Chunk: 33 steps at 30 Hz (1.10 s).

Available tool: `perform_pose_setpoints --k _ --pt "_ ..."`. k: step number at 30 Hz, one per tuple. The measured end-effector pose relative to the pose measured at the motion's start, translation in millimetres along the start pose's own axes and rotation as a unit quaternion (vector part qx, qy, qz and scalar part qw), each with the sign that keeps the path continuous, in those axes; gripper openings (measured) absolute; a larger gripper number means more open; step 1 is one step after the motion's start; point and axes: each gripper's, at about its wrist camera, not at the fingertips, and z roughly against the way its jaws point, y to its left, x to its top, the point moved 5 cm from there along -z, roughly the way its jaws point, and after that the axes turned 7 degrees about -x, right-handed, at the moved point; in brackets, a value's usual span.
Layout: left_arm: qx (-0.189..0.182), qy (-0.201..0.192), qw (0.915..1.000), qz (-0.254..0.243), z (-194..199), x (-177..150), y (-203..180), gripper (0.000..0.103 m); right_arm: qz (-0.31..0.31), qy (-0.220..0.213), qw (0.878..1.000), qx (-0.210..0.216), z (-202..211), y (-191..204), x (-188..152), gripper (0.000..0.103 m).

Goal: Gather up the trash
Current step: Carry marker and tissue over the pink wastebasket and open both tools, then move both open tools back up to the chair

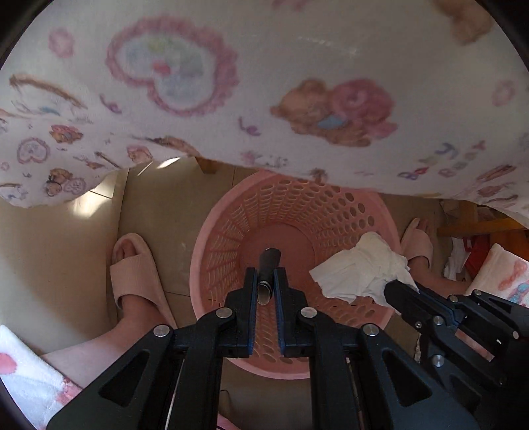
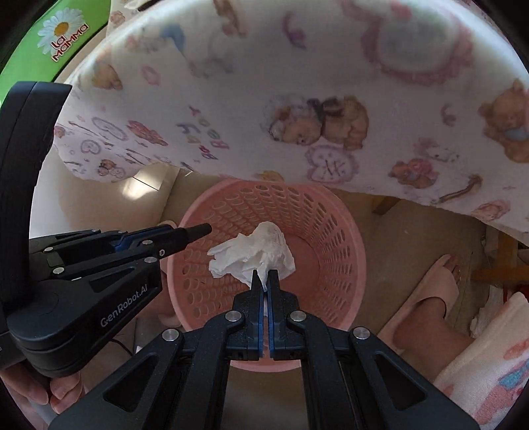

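Observation:
A pink perforated basket (image 1: 231, 238) stands on the floor below both grippers; it also shows in the right wrist view (image 2: 334, 238). My left gripper (image 1: 267, 274) is shut on a small dark tube (image 1: 268, 268) and holds it above the basket's opening. My right gripper (image 2: 264, 276) is shut on a crumpled white tissue (image 2: 254, 254), also above the basket. The tissue (image 1: 363, 268) and the right gripper (image 1: 401, 291) show in the left wrist view over the basket's right rim. The left gripper (image 2: 185, 236) with the tube tip (image 2: 200, 230) shows in the right wrist view.
A white cloth with teddy-bear prints (image 1: 264, 82) hangs over the table edge above the basket (image 2: 297, 99). The person's feet in pink slippers (image 1: 135, 268) (image 2: 436, 287) stand on either side of the basket. A green package (image 2: 66, 29) lies at the upper left.

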Motion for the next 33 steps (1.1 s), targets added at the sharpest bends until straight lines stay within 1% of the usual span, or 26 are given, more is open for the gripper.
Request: perform_pose_setpoints --k 5,9,11,14,15,16,17,19,20,23,24,25,26,27,29,31,33 --pt "0.018 0.031 0.9994 -0.002 -32 -10 4 0.009 -0.017 0.032 0.999 -0.001 -28 -5 -5 0.002" --pt "0.013 0.051 0.9986 -0.004 -42 -15 5 0.010 -0.040 0.058 0.997 0.005 -45 -15 -12 0.002" --pt "0.015 0.058 0.9982 -0.005 -46 -17 4 0.013 -0.053 0.066 0.996 0.007 -50 -19 -14 0.002" --pt "0.014 0.064 0.9979 0.000 -46 -19 5 0.014 -0.071 0.072 0.995 0.012 -54 -26 -16 0.002" --pt "0.015 0.063 0.9979 0.000 -46 -19 5 0.016 -0.075 0.075 0.994 0.014 -57 -30 -17 0.003" --pt "0.015 0.062 0.9980 -0.002 -45 -19 5 0.020 -0.078 0.077 0.994 0.013 -58 -31 -17 0.004" --pt "0.018 0.061 0.9980 -0.004 -45 -19 5 0.027 -0.077 0.077 0.994 0.010 -58 -32 -18 0.007" --pt "0.024 0.056 0.9981 -0.006 -41 -18 4 0.036 -0.074 0.075 0.994 0.000 -59 -32 -19 0.022" --pt "0.024 0.053 0.9983 -0.005 -39 -18 3 0.038 -0.072 0.075 0.995 -0.004 -60 -32 -19 0.024" --pt "0.021 0.054 0.9983 0.003 -35 -17 5 0.039 -0.069 0.076 0.995 -0.004 -64 -34 -20 0.024" --pt "0.018 0.052 0.9984 0.008 -33 -16 7 0.040 -0.060 0.071 0.996 -0.003 -65 -34 -18 0.024" --pt "0.017 0.051 0.9985 0.012 -31 -15 8 0.041 -0.042 0.059 0.997 -0.008 -66 -34 -15 0.024" --pt "0.017 0.050 0.9985 0.015 -30 -15 10 0.042 -0.022 0.053 0.998 -0.028 -68 -34 -13 0.024" --pt "0.020 0.049 0.9985 0.015 -28 -15 12 0.042 -0.007 0.052 0.998 -0.039 -71 -36 -11 0.024" --pt "0.024 0.047 0.9984 0.021 -24 -16 14 0.042 0.005 0.040 0.999 -0.027 -67 -33 -7 0.024" --pt "0.019 0.041 0.9986 0.029 -18 -15 16 0.042 0.018 0.022 0.999 -0.020 -61 -30 -7 0.024" --pt "0.015 0.030 0.9991 0.026 -9 -12 14 0.042 0.031 0.012 0.999 -0.033 -58 -28 -8 0.024"
